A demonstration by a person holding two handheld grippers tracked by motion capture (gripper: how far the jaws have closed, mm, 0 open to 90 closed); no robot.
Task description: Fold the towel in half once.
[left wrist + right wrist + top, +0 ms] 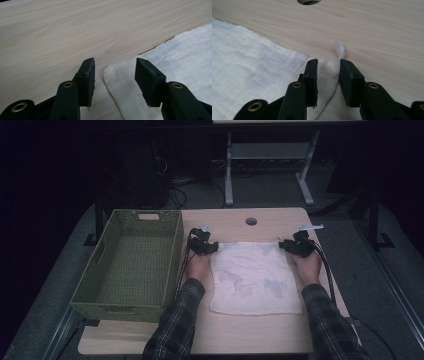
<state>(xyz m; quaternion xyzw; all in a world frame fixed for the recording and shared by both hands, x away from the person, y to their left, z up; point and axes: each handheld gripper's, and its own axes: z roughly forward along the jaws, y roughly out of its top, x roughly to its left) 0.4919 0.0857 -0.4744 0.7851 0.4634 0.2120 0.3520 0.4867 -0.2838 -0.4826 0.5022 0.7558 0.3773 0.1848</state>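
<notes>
- Both grippers sit low at the far corners of a white cloth (255, 277) spread flat on my light wooden table (235, 335), seen from the high view with my plaid sleeves (176, 320) reaching in from the near edge.
- My left gripper (115, 72) has its jaws set wide apart; the cloth's rounded far-left corner (117, 75) lies in the gap between them, closer to the right-hand jaw, and neither jaw presses on it in the left gripper view.
- My right gripper (328, 75) has its jaws narrower but still parted, straddling the cloth's far-right corner; the fabric bunches up between the pads, though I cannot tell whether either pad actually touches it.
- A short loose thread or tag (339, 48) of the cloth pokes out past the right jaws onto bare wood.
- A round cable hole (251, 221) is cut in the table beyond the cloth, near the far edge; it also shows at the top of the right gripper view.
- A green woven basket (127, 307) stands on the left side of the table, just beside my left forearm, with nothing visible inside it.
- Faint grey patches mark the cloth's middle (235, 280).
- Black cables (327, 270) trail back from each gripper along my wrists.
</notes>
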